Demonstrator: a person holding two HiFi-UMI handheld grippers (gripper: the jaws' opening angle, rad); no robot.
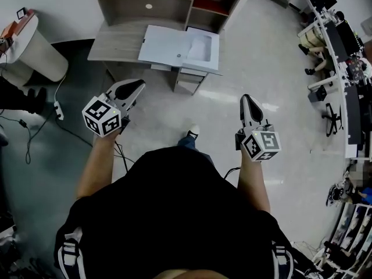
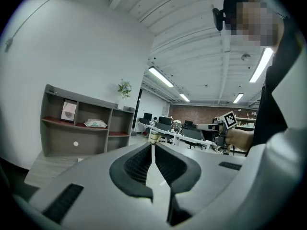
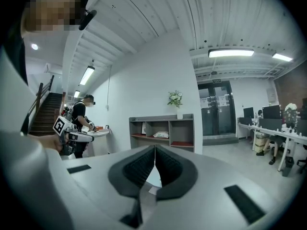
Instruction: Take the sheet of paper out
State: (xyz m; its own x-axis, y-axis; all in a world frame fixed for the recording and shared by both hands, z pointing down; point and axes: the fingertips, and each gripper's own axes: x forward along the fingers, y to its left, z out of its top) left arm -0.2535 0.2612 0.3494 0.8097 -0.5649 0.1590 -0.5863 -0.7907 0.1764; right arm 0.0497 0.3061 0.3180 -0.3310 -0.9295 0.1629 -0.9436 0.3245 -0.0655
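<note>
White printer (image 1: 174,45), grey desk (image 1: 113,39); left tool (image 1: 139,83) and right tool (image 1: 247,97) carry black-and-white markers; shelf boards (image 1: 204,6) seemingly red.

No legible text, labels, numbers or signs visible.

The left gripper (image 2: 152,145), grey plastic with black ribbed pads, holds its two jaws closed together at the tips with nothing between them. Behind it, a grey open shelf unit (image 2: 76,131) stands against the white wall, with a pale upright card (image 2: 68,110) and a flat white packet (image 2: 96,123) in its upper compartments and a small green plant (image 2: 124,87) on its top. At the right, a hand (image 2: 241,138) beside a black sleeve holds the right gripper (image 2: 200,126) with its marker cube, in front of distant office desks with dark monitors (image 2: 165,121) under long ceiling lights (image 2: 160,76).
</note>
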